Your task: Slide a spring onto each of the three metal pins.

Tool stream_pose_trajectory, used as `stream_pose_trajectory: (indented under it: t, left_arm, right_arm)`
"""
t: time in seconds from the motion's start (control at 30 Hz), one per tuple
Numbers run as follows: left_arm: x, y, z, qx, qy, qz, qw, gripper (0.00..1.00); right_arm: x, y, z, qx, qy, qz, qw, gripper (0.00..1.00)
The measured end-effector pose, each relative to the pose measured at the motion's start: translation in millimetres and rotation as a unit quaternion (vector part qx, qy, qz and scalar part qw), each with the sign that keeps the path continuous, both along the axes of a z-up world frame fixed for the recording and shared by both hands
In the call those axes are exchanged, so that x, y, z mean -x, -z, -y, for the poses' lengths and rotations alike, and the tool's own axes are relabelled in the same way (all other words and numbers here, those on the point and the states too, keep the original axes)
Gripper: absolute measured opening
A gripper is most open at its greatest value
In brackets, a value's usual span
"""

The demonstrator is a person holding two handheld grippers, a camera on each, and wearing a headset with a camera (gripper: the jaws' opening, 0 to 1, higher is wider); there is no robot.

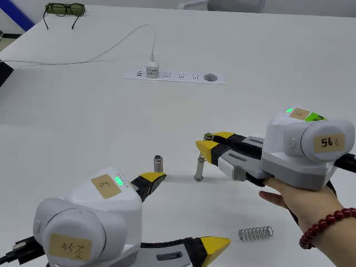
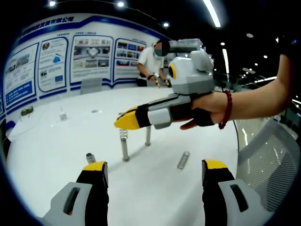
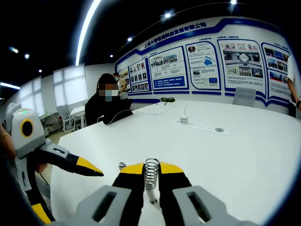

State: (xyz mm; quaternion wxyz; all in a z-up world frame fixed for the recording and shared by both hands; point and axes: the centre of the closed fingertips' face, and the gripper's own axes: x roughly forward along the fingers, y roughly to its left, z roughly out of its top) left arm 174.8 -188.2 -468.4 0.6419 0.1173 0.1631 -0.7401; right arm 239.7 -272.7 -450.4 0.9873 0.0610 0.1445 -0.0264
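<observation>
Closest in the head view, the left gripper [image 1: 186, 210] is released, its yellow-tipped black jaws spread wide over the smooth white counter [image 1: 83, 128]. Just ahead of its farther-forward jaw tip stands a short pin [image 1: 158, 163], stubby and ringed with grey coils. A loose spring [image 1: 256, 233] lies on its side out past the other jaw, near the hand [image 1: 295, 197] that carries the right gripper [image 1: 214, 140]. That gripper's jaws are clenched on a steel spring [image 3: 151, 176], a narrow wire helix standing upright between the yellow tips. Its lower coils sit around the top of a slim metal pin [image 1: 199, 169] that stands upright on the counter directly under the tips. In the left gripper view a second pin [image 2: 147, 136], a thin grey post, stands just beyond that one, below the right gripper's jaws. The left gripper [image 2: 155, 165] is well apart from both.
</observation>
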Motion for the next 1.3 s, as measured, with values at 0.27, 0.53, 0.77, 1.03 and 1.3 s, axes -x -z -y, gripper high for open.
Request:
stream_pose_trajectory:
  t: [0.27,0.53,0.77,1.03,1.3]
  left_arm:
    - [-0.8,1.4,0.1,-0.003,-0.003,-0.003,1.0,0.87]
    - [-1.8,1.6,-0.4,-0.004,-0.006,-0.004,1.0,0.88]
    - [-5.2,2.6,-1.7,-0.008,-0.013,-0.003,0.9999,0.89]
    - [-5.9,2.5,-2.2,-0.008,-0.015,-0.004,0.9998,0.89]
    - [-5.9,2.7,-2.3,-0.008,-0.015,-0.007,0.9998,0.88]
  right_arm:
    - [-1.0,3.8,-3.0,0.002,-0.001,-0.003,1.0,0.12]
    - [-0.3,15.0,-5.1,0.01,-0.002,-0.017,0.9998,0.12]
    - [-1.5,19.5,-8.2,0.028,-0.008,-0.025,0.9993,0.12]
    - [-0.3,27.7,-8.6,0.029,-0.009,-0.038,0.9988,0.12]
    - [-0.8,35.2,-9.3,0.024,-0.005,-0.045,0.9987,0.12]
